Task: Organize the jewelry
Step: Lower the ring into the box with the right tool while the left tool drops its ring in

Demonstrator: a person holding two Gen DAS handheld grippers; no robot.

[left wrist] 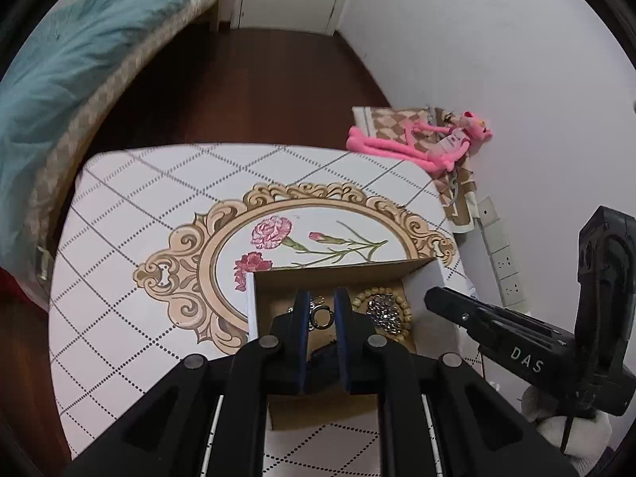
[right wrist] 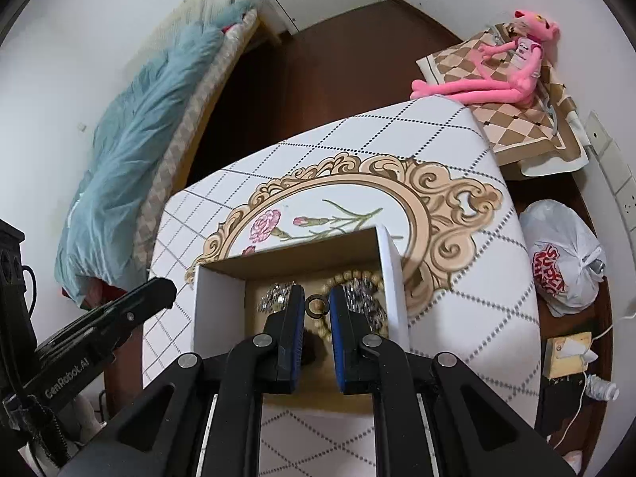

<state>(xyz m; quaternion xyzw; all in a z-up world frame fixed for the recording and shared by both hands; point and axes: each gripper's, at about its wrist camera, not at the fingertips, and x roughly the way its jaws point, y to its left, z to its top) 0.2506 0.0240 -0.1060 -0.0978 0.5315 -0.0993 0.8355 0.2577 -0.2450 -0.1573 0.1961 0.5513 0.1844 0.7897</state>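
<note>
the left tool (left wrist: 320, 298) hides much of the box (left wrist: 342, 276) floor; a dark item (left wrist: 324, 357) there can't be identified.

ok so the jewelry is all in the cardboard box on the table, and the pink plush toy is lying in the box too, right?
No. The pink plush toy lies on a checkered cushion beyond the table, not in the cardboard box; the right wrist view shows it. The jewelry is in the box.

This is looking like a bedroom in a home. A bed (right wrist: 167, 147) with a fluffy blue blanket (right wrist: 131, 127) is standing on the dark wooden floor (left wrist: 246, 91), a pink plush toy (right wrist: 501, 71) is sitting by the white wall (left wrist: 497, 47), and a flower-patterned table (left wrist: 167, 206) is filling the middle.
</note>
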